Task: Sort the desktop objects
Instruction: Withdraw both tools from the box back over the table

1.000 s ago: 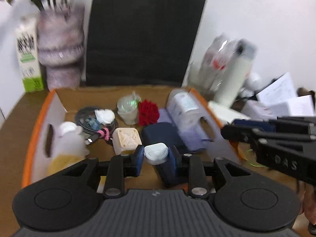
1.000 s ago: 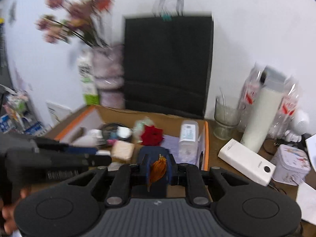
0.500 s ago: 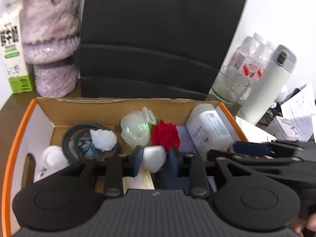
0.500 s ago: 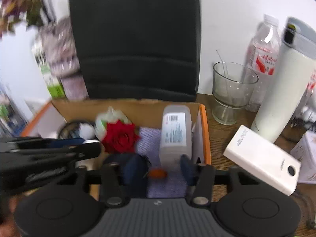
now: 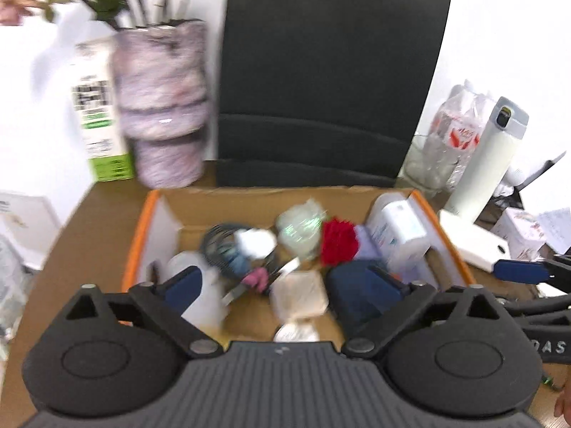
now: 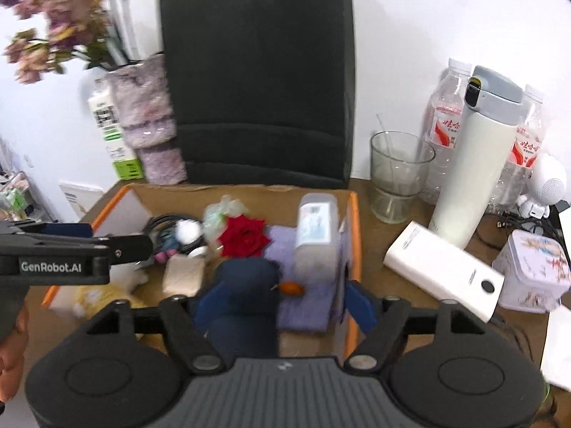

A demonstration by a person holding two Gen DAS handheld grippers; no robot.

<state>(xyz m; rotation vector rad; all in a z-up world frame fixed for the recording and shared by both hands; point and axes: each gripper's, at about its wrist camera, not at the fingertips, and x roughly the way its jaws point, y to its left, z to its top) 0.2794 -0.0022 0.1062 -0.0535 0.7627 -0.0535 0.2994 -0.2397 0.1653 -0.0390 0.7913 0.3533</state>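
You held both grippers over the orange-edged cardboard box (image 5: 137, 239) on the bench (image 6: 378, 246). Your left gripper (image 5: 285, 285) had its jaws spread wide and released, gripping nothing; below them lay a small white lidded container (image 5: 296, 333), blurred, beside a pale square soap-like block (image 5: 299, 294). Your right gripper (image 6: 285, 301) also had its jaws wide apart and empty, with a small orange object (image 6: 292, 288) lying between them on a lilac cloth (image 6: 303, 306).

Inside the box sat a red rose (image 6: 244, 236), a dark blue pouch (image 6: 246, 278), a clear plastic bottle (image 6: 316, 237) against the right wall, a coiled black cable (image 5: 223, 240) and a crumpled clear bag (image 5: 299, 230). On the bench right of the box lay a white power bank (image 6: 444, 274), near a white thermos (image 6: 476, 157) and a glass cup (image 6: 399, 174).
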